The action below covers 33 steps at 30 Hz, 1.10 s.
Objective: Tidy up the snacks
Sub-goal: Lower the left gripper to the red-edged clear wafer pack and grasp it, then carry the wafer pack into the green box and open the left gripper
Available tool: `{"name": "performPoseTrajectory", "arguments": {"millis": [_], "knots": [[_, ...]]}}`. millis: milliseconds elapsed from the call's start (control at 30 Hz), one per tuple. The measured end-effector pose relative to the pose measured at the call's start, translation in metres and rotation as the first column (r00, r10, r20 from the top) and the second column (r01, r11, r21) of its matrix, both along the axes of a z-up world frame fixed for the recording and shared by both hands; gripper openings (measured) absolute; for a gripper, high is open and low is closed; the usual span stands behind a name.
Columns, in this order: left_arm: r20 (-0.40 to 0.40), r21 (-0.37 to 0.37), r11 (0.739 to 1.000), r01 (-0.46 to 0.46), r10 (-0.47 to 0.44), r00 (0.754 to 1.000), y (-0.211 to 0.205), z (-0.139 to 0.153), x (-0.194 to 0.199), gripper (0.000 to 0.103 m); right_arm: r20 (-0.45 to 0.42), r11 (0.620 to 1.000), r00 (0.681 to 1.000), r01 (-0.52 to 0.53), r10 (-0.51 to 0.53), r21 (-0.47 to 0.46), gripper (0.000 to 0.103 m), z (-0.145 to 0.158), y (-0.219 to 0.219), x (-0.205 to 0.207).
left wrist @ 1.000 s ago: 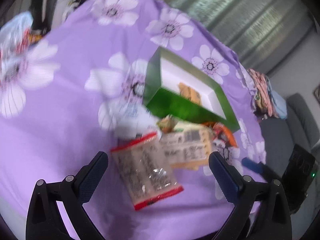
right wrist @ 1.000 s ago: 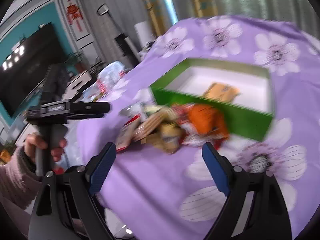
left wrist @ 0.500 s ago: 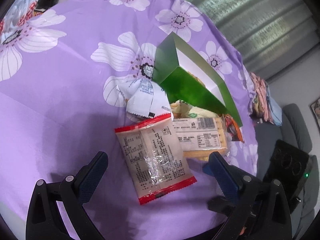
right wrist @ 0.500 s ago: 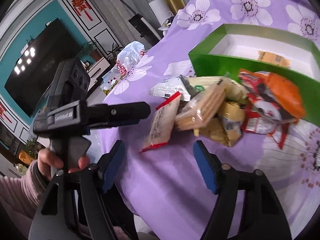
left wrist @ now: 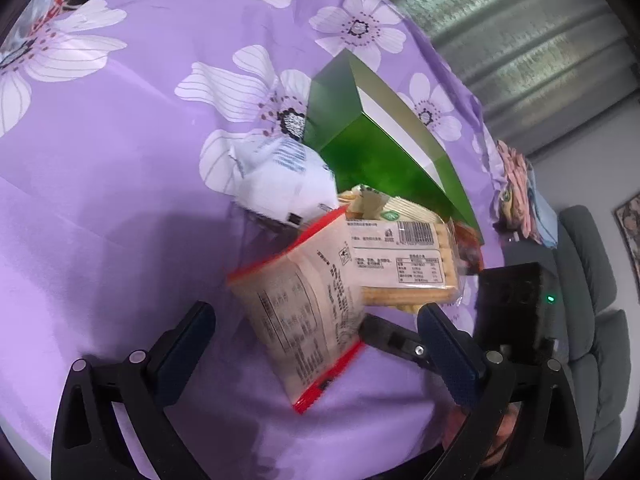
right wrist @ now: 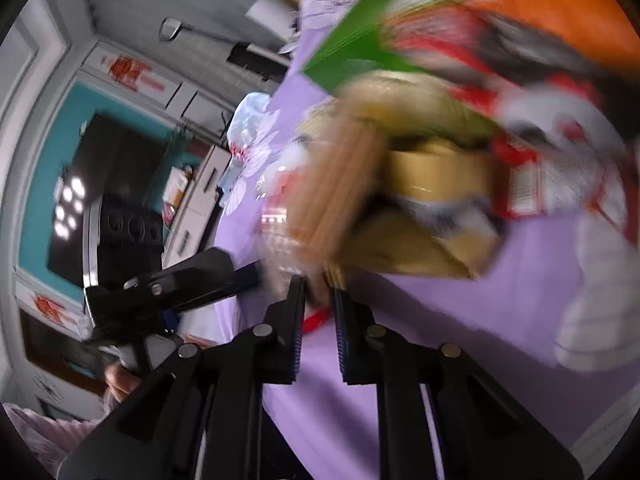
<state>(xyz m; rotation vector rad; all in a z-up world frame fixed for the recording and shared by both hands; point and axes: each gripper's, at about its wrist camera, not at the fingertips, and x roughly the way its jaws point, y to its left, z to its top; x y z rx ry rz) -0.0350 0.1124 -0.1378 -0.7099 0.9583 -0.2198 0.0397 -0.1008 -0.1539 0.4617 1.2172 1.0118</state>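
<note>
Snack sorting: first packet pinched

Right tool (right wrist: 318,292) clenched on the red-edged packet (left wrist: 304,308) beside the green box (left wrist: 372,160); left tool (left wrist: 316,340) released. Next, likely lift it into the box.

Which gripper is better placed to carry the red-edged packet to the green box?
Right. The right gripper is closed on the red-edged packet; the left gripper is open, gripping nothing. The green box lies just beyond the pile.
</note>
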Motion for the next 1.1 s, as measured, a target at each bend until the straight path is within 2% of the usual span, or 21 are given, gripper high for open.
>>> {"name": "performPoseTrajectory", "arguments": {"millis": [67,133,167,200,233,267,367,433,500,533,600,667,767,933,1100], "knots": [[0.002,0.002,1.000,-0.003,0.003,1.000,-0.004,0.001,0.001,0.100,-0.029,1.000,0.999,0.028,-0.028,-0.010,0.006,-0.009,-0.010,0.001],[0.005,0.024,1.000,-0.009,0.008,1.000,-0.007,0.002,0.002,0.099,-0.047,0.999,0.998,0.037,-0.036,0.016,0.009,-0.011,-0.015,0.001],[0.007,0.038,0.999,-0.017,0.016,1.000,-0.007,0.003,0.002,0.090,-0.034,0.999,0.999,0.028,-0.027,0.015,0.012,-0.008,-0.013,-0.001],[0.006,0.044,0.999,-0.018,0.018,1.000,-0.008,0.003,0.002,0.075,-0.029,1.000,0.999,0.014,-0.014,0.015,0.013,-0.006,-0.010,-0.003],[-0.002,0.048,0.999,-0.026,0.026,1.000,-0.006,0.003,0.001,0.070,-0.028,1.000,1.000,-0.014,0.015,0.016,0.014,-0.003,-0.004,-0.006],[-0.001,0.049,0.998,-0.035,0.035,0.999,-0.004,0.003,0.000,0.069,-0.016,0.999,0.999,-0.036,0.036,-0.001,0.027,0.001,0.001,-0.010],[-0.012,0.043,0.998,-0.043,0.044,0.999,0.001,0.000,-0.001,0.069,0.074,0.997,0.995,-0.067,0.071,-0.045,0.053,0.015,0.012,-0.022],[-0.013,0.036,0.998,-0.043,0.043,0.999,0.002,-0.001,-0.001,0.069,0.125,0.993,0.988,-0.082,0.092,-0.079,0.058,0.023,0.020,-0.025],[-0.018,0.058,0.997,-0.047,0.048,0.999,0.002,0.000,-0.002,0.069,0.174,0.986,0.977,-0.098,0.120,-0.134,0.059,0.027,0.031,-0.026],[-0.020,0.067,0.996,-0.052,0.054,0.998,0.001,0.001,-0.002,0.068,0.188,0.984,0.973,-0.105,0.132,-0.147,0.059,0.028,0.036,-0.026],[-0.027,0.083,0.994,-0.064,0.067,0.997,0.002,0.001,-0.003,0.057,0.227,0.972,0.957,-0.139,0.182,-0.192,0.056,0.031,0.050,-0.027],[-0.035,0.090,0.993,-0.078,0.081,0.996,0.006,-0.002,-0.006,0.049,0.254,0.958,0.940,-0.171,0.228,-0.229,0.039,0.032,0.062,-0.028],[-0.034,0.096,0.991,-0.095,0.099,0.995,0.010,-0.004,-0.010,0.039,0.270,0.944,0.922,-0.208,0.276,-0.256,0.026,0.029,0.071,-0.023],[-0.023,0.111,0.990,-0.088,0.091,0.996,0.006,0.001,-0.014,0.039,0.270,0.951,0.925,-0.206,0.266,-0.230,0.024,0.026,0.064,-0.013],[0.014,0.129,0.988,-0.082,0.081,0.997,0.003,0.018,-0.016,0.039,0.274,0.967,0.936,-0.177,0.223,-0.184,0.023,0.031,0.047,-0.027]]}}
